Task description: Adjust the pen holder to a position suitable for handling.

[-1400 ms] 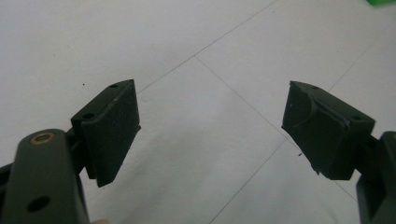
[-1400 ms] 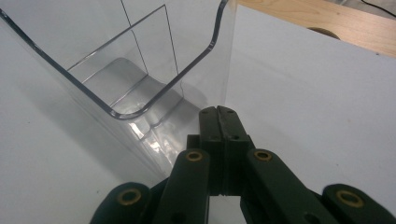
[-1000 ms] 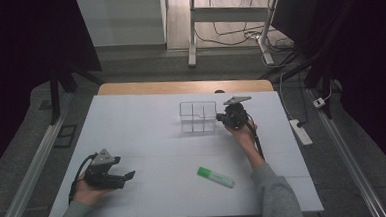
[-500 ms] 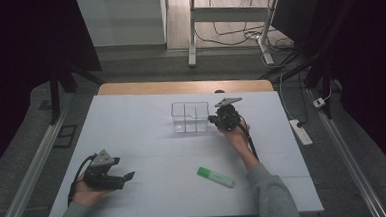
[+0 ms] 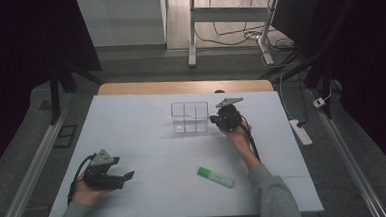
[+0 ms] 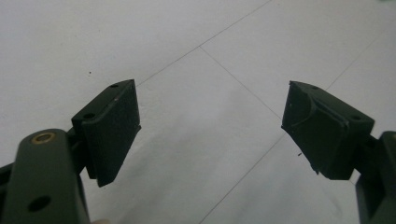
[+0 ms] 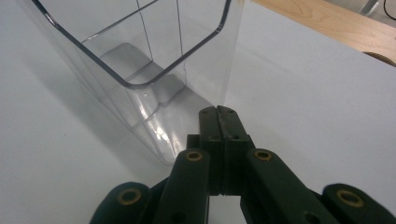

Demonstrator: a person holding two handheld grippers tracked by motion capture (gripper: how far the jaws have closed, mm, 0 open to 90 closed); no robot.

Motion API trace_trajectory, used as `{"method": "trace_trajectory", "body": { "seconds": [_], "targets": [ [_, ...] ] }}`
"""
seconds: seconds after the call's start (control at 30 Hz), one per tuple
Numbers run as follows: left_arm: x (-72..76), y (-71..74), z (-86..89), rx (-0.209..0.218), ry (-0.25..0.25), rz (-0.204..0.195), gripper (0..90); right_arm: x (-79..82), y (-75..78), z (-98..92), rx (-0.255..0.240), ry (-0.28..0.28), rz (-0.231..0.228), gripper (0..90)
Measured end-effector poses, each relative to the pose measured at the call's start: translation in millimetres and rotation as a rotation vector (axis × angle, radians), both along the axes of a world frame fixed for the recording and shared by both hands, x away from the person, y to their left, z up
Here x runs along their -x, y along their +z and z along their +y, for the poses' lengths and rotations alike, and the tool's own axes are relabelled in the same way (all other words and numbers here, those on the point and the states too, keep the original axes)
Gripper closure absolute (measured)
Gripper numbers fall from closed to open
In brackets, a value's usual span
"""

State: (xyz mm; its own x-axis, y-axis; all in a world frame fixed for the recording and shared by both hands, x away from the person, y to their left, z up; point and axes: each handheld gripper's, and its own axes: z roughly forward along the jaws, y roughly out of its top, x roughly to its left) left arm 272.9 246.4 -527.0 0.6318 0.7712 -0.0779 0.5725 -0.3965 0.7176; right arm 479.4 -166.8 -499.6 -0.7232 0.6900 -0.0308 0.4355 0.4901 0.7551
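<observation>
- Pressing its closed fingers against the near right corner of the clear plastic box (image 5: 190, 117), the right gripper (image 5: 216, 120) sits on the far half of the white counter (image 5: 147, 141); nothing lies between its two black fingers (image 7: 208, 122), which meet flat along their whole length.
- Seen in the right gripper view, the clear plastic box (image 7: 140, 56) stands upright with its open top up, thin inner walls dividing it into compartments; the fingertips (image 7: 218, 112) rest at its lower wall, whether touching or just beside cannot be told.
- The box stands near the middle of the counter's far part, in front of the wooden strip (image 5: 185, 87) at the back edge.
- The left gripper (image 5: 126, 177) lies low at the near left of the counter, held in the person's left hand (image 5: 85, 191); its fingers (image 6: 112, 130) stand wide apart with only bare counter between them.
- A green marker (image 5: 215, 177) lies flat on the near counter, between the two forearms, well apart from both grippers and from the box.
</observation>
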Motion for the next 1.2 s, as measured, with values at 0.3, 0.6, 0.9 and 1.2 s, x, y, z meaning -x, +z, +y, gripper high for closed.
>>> {"method": "trace_trajectory", "body": {
  "seconds": [0.3, 0.6, 0.9, 1.2],
  "targets": [
    [-2.6, -0.4, 1.0, 0.003, 0.002, -0.001, 19.0, 14.4, 11.2, -14.7, -0.022, -0.001, -0.002, 89.1],
    [-4.1, -0.8, 1.6, 0.005, 0.005, 0.0, 19.0, 30.9, 21.0, -27.9, -0.029, 0.009, 0.01, 66.7],
    [-8.0, -1.9, 0.6, 0.007, -0.001, 0.002, 19.0, 47.6, 28.8, -34.6, -0.02, 0.046, 0.028, 47.3],
    [-10.0, -2.7, 0.0, 0.005, -0.009, 0.004, 19.0, 59.3, 31.9, -36.3, -0.016, 0.078, 0.063, 41.5]
  ]
}}
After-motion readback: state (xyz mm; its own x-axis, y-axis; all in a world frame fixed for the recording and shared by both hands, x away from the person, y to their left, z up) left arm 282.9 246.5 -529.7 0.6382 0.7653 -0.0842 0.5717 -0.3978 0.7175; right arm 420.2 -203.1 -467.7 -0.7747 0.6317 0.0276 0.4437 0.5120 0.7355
